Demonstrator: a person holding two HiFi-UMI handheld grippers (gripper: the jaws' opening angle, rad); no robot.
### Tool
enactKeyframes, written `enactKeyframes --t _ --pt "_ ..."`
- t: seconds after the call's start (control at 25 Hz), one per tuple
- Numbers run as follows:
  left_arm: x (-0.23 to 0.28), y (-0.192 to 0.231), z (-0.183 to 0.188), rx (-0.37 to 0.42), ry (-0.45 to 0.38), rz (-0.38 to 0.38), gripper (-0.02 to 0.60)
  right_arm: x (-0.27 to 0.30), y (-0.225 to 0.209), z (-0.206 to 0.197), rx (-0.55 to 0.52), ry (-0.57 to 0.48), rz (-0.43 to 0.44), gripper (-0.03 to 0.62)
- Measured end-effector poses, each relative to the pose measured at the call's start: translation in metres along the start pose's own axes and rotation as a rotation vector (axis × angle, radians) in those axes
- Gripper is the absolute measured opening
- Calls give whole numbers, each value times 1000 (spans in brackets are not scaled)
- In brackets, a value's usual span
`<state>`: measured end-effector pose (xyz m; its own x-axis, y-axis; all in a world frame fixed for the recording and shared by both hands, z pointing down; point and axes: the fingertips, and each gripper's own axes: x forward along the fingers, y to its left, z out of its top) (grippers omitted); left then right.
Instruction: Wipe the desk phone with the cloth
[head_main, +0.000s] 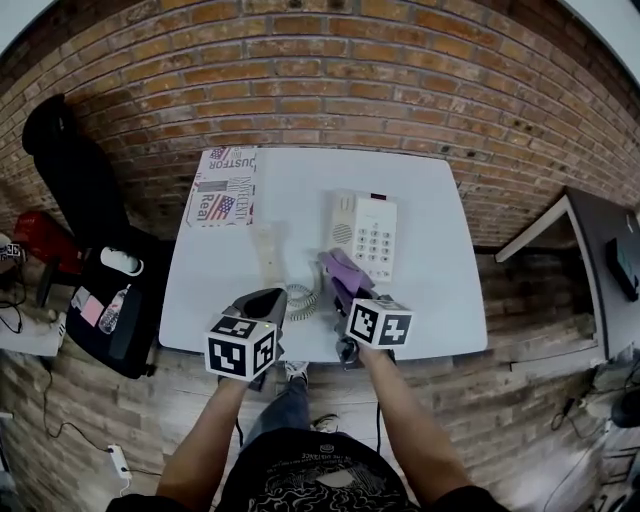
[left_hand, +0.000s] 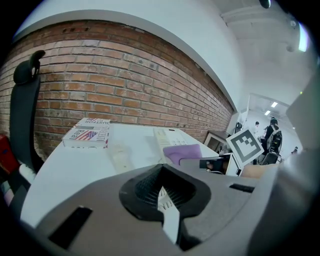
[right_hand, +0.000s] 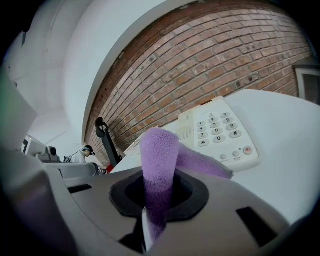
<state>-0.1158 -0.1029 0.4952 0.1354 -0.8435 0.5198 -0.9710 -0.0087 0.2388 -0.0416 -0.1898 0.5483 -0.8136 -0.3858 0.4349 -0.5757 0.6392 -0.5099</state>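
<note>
A red brick wall (head_main: 330, 60) runs behind a white table (head_main: 440, 290), and the same brick covers the floor around it. A black office chair (head_main: 70, 170) stands off the table's left side, with a dark bag (head_main: 120, 300) on the floor just in front of it.

A thick book with a flag on its cover (head_main: 222, 187) lies at the table's far left corner. The desk phone (head_main: 365, 235), cream-coloured with its keypad facing up, sits right of the table's centre. Its handset (head_main: 267, 255) is off the cradle, lying flat on the table to the left of the base. The coiled cord (head_main: 300, 300) curls on the tabletop between them, toward the near edge.

The left gripper (head_main: 265, 300) hovers over the table's near edge, in front of the handset. In the left gripper view its jaws are pressed together with nothing between them.

The right gripper (head_main: 340, 290) is held just beside it, at the phone's near left corner. In the right gripper view its jaws are clamped on a fuzzy purple cloth (right_hand: 160, 150). One fold of the cloth stands up out of the jaws, and another part trails forward toward the phone's front edge. Whether the cloth touches the phone cannot be told.
</note>
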Motion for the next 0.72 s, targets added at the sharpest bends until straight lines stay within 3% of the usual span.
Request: enactKeyframes --t 0.44,0.72 --pt "-8 22 -2 -18 -1 39 6 25 29 0 16 3 75 44" --pt "5 20 15 -5 -14 26 6 11 36 34 -32 -48 96 44"
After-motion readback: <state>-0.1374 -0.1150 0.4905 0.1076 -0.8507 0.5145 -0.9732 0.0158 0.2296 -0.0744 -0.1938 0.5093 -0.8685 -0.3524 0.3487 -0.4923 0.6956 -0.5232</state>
